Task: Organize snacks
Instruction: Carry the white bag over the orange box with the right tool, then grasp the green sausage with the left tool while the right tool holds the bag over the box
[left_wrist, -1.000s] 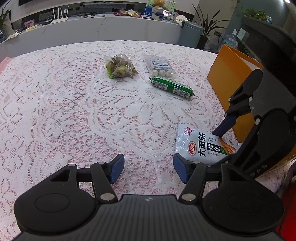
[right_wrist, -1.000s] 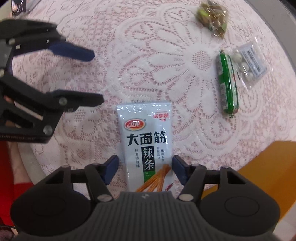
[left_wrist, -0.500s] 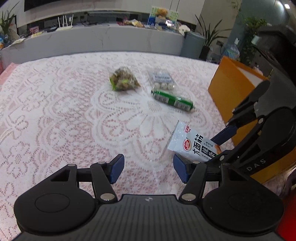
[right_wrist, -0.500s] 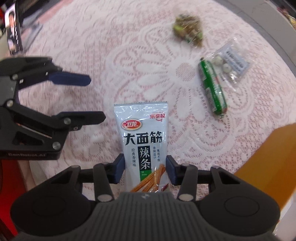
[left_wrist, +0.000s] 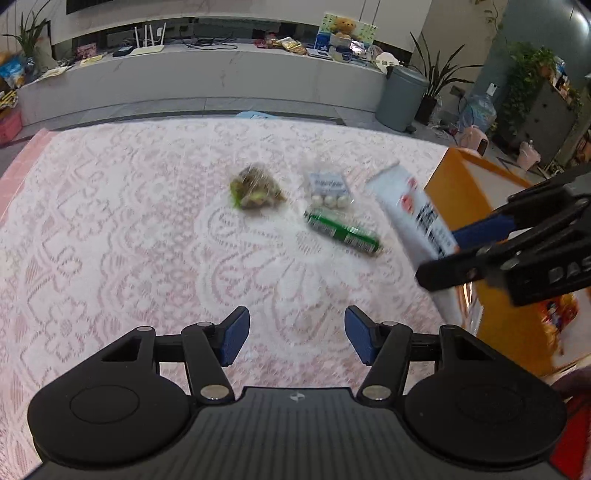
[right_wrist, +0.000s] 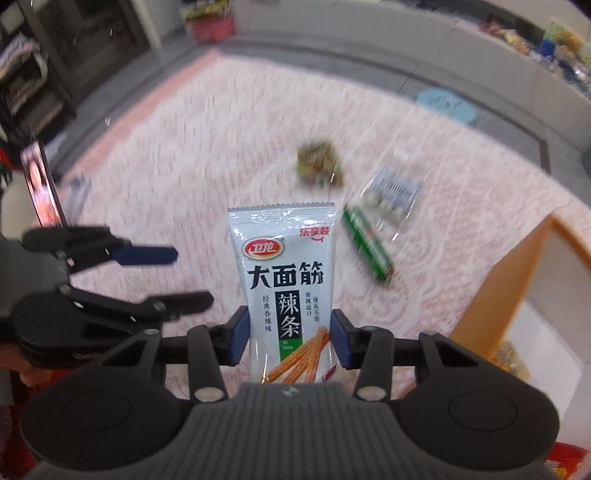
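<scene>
Wide bare stretch of lace-covered tabletop (left_wrist: 122, 236) lies open left of left gripper (left_wrist: 295, 339), nothing between its parted jaws. Ahead, mid-tabletop: green-brown snack bag (left_wrist: 255, 188), clear pack of white balls (left_wrist: 328, 188), green sausage stick (left_wrist: 341, 232) clustered close, narrow gaps between. Orange box (left_wrist: 476, 206) blocks right edge. Right gripper (right_wrist: 288, 334) with white snack packet (right_wrist: 286, 280) occupies air just beside box.

Right tool (right_wrist: 288, 339) clamped, left tool (left_wrist: 295, 339) agape
</scene>
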